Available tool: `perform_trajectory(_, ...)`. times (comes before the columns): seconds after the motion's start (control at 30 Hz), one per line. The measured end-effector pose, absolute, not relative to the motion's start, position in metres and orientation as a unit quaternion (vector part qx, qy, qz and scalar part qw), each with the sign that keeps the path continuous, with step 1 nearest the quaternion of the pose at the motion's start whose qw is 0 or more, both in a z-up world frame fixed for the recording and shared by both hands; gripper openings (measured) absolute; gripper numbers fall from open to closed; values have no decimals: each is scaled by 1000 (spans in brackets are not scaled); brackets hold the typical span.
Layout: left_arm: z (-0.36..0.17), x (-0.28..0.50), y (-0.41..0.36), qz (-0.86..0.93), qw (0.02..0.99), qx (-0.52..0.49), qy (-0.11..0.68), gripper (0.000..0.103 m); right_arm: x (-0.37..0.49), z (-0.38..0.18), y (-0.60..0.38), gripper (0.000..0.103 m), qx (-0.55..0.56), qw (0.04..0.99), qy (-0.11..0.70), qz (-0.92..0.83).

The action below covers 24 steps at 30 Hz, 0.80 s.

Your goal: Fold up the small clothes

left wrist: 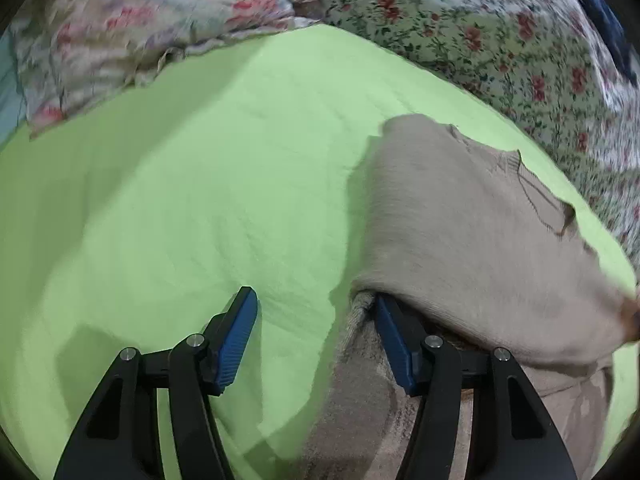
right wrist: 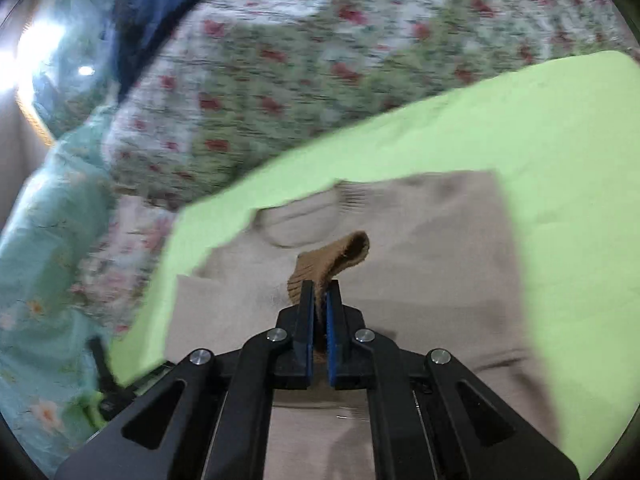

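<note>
A small beige knit sweater (left wrist: 472, 240) lies on a bright green sheet (left wrist: 200, 184), partly folded over itself. My left gripper (left wrist: 316, 304) is open at the sweater's left edge; its right finger (left wrist: 394, 340) lies under a fold of the knit, its left finger (left wrist: 236, 332) rests on bare sheet. In the right wrist view the sweater (right wrist: 420, 248) lies flat with its neckline far from me. My right gripper (right wrist: 320, 300) is shut on a ribbed brown cuff (right wrist: 336, 260) and holds it above the sweater's body.
A floral quilt (left wrist: 500, 48) bunches along the far and right sides of the green sheet, with a floral pillow (left wrist: 120, 28) at the far left. A dark blue cloth (right wrist: 160, 20) and a teal floral cover (right wrist: 52, 240) lie left in the right wrist view.
</note>
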<state>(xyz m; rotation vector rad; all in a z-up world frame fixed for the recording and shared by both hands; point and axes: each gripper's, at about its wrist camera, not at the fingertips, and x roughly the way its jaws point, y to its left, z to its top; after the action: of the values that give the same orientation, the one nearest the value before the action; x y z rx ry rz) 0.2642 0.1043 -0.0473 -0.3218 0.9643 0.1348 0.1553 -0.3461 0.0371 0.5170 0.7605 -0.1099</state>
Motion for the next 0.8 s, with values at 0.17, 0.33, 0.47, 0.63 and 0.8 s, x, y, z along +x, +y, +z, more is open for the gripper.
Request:
perform_trajectory(0.17, -48, 251, 113, 70, 875, -168, 448, 61, 148, -14, -360, 6, 257, 868, 420, -72)
perform_trajectory(0.33, -51, 245, 119, 65, 880, -178, 435, 60, 133, -26, -361, 6, 259, 856, 438, -89)
perform_trajectory(0.47, -53, 241, 115, 67, 886, -174, 424, 61, 124, 14, -336, 25, 193, 884, 402, -139)
perform_trajectory(0.63, -55, 241, 115, 56, 890, -176, 417, 68, 182, 45, -268, 78, 188, 900, 390, 40)
perform_trajectory(0.8, -56, 238, 122, 41, 891, -198, 407, 69, 295, 35, -178, 78, 156, 865, 438, 187)
